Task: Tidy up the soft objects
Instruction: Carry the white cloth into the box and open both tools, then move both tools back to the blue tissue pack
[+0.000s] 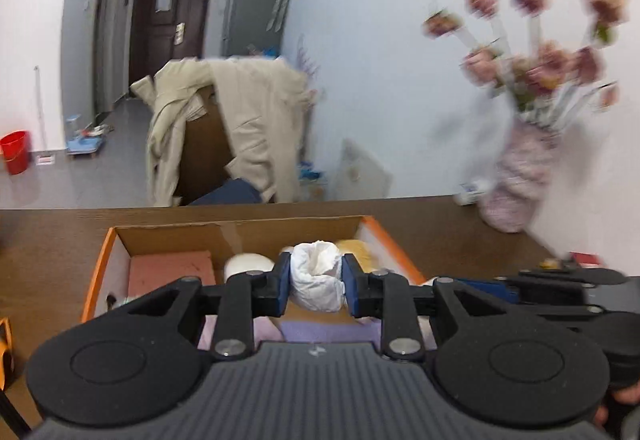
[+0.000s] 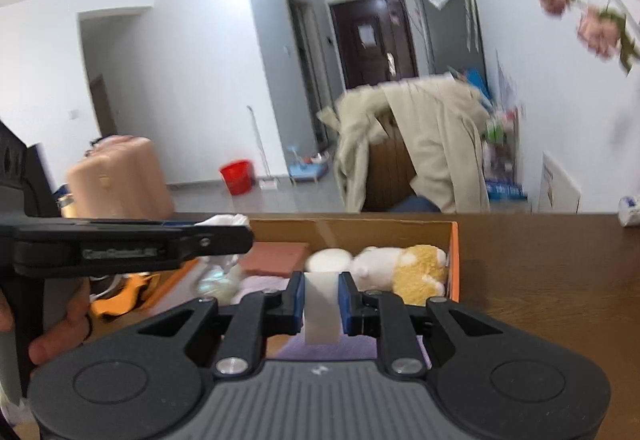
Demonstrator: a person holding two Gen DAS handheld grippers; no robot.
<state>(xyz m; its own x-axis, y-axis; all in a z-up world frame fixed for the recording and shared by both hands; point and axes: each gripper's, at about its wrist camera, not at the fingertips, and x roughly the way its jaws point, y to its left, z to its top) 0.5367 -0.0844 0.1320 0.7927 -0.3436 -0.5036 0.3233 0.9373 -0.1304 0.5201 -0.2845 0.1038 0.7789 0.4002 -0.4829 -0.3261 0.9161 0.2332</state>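
Note:
My left gripper is shut on a crumpled white soft bundle and holds it over the open orange cardboard box. My right gripper is shut on a white rectangular block, also above the box. In the box lie a pink sponge-like pad, a round white soft thing, a yellow and white plush toy and a lilac cloth. The left gripper shows side-on in the right wrist view.
The box stands on a brown wooden table. A vase of pink flowers stands at the table's right back edge by the wall. Beyond the table is a chair draped with a beige coat.

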